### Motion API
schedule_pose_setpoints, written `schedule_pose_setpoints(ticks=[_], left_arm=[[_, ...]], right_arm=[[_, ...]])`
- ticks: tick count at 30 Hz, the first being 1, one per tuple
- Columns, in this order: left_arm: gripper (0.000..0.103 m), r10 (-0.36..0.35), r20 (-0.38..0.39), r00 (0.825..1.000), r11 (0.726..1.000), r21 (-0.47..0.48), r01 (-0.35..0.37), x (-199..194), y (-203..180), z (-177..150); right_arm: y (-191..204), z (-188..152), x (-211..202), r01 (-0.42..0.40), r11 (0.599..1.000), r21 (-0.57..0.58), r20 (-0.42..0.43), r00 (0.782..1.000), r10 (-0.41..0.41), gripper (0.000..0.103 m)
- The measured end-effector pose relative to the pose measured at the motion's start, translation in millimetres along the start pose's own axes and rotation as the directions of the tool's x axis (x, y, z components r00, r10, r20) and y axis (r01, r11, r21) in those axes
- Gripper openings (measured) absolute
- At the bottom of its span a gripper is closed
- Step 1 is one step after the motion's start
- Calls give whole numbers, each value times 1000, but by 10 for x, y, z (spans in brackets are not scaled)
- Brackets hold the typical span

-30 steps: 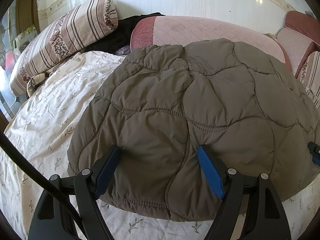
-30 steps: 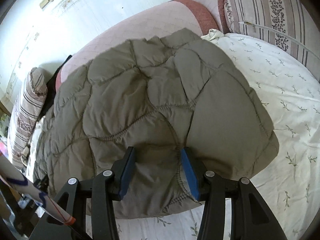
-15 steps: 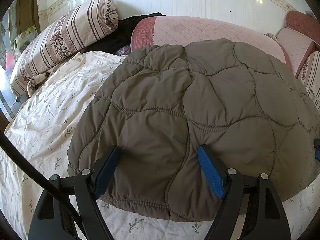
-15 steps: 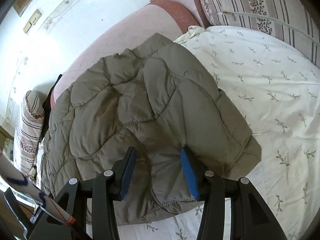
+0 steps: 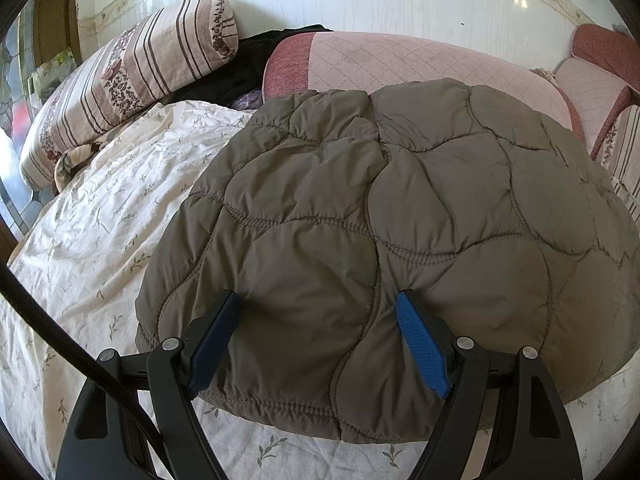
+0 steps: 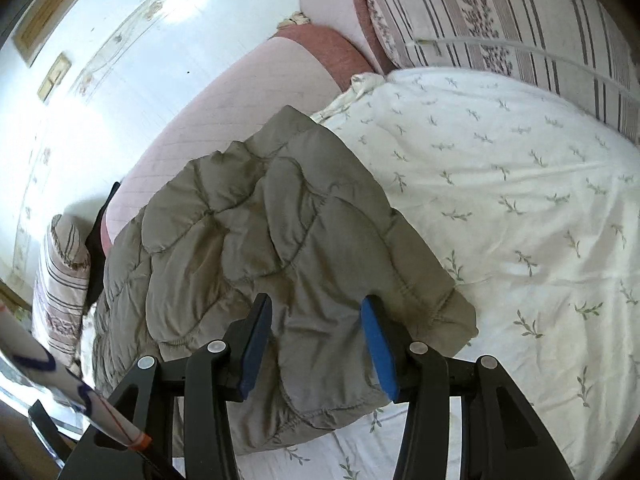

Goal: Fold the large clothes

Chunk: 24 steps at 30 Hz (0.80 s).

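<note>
A large olive-brown quilted jacket (image 5: 360, 208) lies spread on the bed, its hem toward me. My left gripper (image 5: 318, 298) stands wide open over the hem on the jacket's left side, fingertips pressed down into the padding, with quilted fabric bulging between them. In the right wrist view the jacket (image 6: 256, 248) is bunched, with its right edge drawn in over the rest. My right gripper (image 6: 317, 302) is shut on a thick fold of that edge near the hem. The corner (image 6: 452, 320) sticks out to the right of its fingers.
A white bedsheet with a leaf print (image 5: 100, 220) (image 6: 520, 200) covers the bed. Pink padded cushions (image 5: 420, 68) line the far side, with striped bolsters (image 5: 132, 80) (image 6: 500, 20) at both ends. Dark clothing (image 5: 248, 68) lies by the left bolster. A cable (image 5: 60, 336) crosses the lower left.
The right gripper has drawn the jacket's right edge leftward and rolled, baring more sheet on the right. Its tip has left the left wrist view. The left gripper has kept still.
</note>
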State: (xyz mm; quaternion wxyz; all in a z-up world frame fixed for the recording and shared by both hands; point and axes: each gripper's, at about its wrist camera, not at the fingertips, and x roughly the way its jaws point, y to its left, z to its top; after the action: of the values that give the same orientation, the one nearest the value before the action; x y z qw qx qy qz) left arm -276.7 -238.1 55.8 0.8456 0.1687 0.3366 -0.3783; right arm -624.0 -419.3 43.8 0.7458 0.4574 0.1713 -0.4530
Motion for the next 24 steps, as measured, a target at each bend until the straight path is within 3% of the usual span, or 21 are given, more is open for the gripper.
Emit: schedule_pose_setpoints(ticks=[3, 6, 11, 14, 17, 19, 21, 24], left_arm=[[81, 0, -1, 1000, 1000, 1, 0, 11, 0, 11], [81, -18, -7, 1000, 1000, -15, 18, 0, 48, 45], [80, -106, -23, 994, 982, -162, 101, -123, 406, 171], [80, -108, -32, 994, 966, -238, 98, -147, 706, 208], [80, -120, -77, 990, 954, -285, 94, -81, 990, 189], [80, -161, -109, 981, 932, -343, 115, -24, 1193, 149], [80, -223, -130, 966, 892, -426, 149, 25, 1403, 102], [80, -314, -146, 938, 815, -548, 188, 104, 1637, -12]], right_arm=[[-84, -13, 86, -24, 999, 27, -51, 998, 25, 51], [-165, 35, 0, -52, 996, 74, -31, 998, 54, 51], [-360, 132, -170, -13, 993, 117, 25, 1000, 10, 52], [-606, 144, -168, 3, 982, 190, 6, 1000, -4, 55], [-831, 126, -134, -37, 961, 273, -26, 999, 46, 61], [-926, 96, -117, -51, 949, 313, -42, 997, 67, 64], [-968, 53, -113, -63, 939, 337, -50, 995, 85, 65], [-968, -10, -92, -81, 937, 340, -60, 992, 107, 69]])
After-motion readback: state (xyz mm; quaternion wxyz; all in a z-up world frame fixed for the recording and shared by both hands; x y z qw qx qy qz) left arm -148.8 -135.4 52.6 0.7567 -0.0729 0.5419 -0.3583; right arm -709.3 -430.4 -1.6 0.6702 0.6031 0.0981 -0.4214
